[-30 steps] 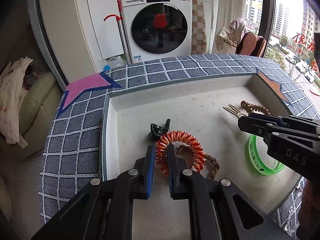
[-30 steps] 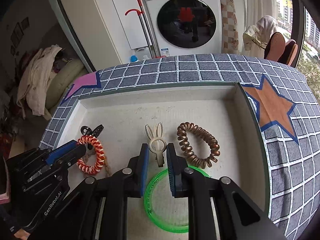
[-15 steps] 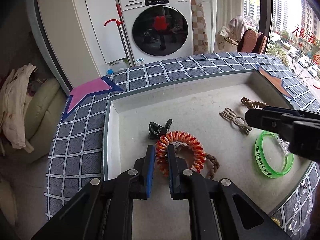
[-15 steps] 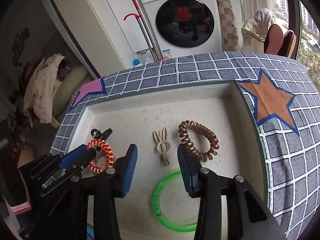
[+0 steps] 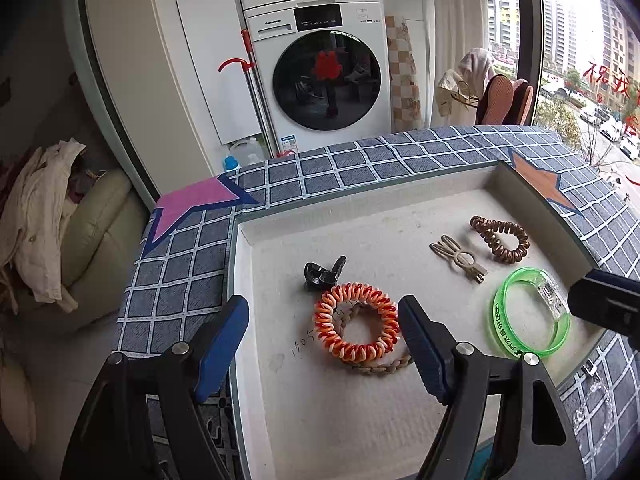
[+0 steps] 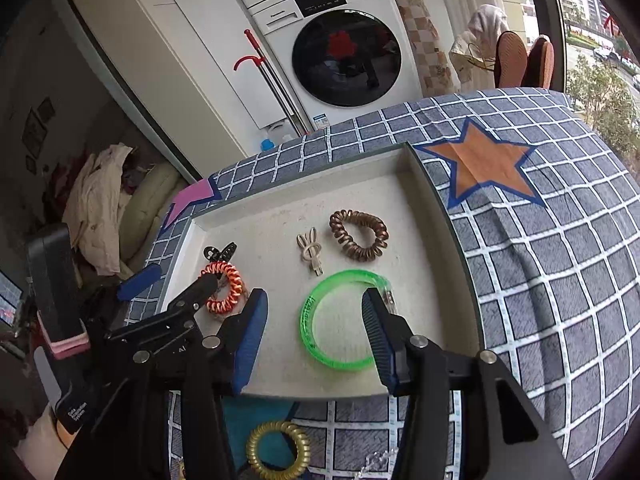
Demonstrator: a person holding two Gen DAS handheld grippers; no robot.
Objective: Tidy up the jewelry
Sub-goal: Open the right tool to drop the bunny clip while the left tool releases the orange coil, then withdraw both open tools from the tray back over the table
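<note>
Your tray (image 5: 400, 200) on desk holds: orange coil tie (image 5: 356, 328) w/ braided band beneath, between the just-opened jaws of your left hand-held gripper (image 5: 324, 344), released; green bangle (image 6: 340, 320) below your right hand-held gripper (image 6: 316, 328), jaws just opening, nothing grasped; brown coil tie (image 6: 358, 236), beige clip (image 6: 310, 250), black clip (image 5: 322, 274).

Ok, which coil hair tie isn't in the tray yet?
The gold coil hair tie, lying on the checked cloth outside the tray; orange and brown ones lie inside.
</note>
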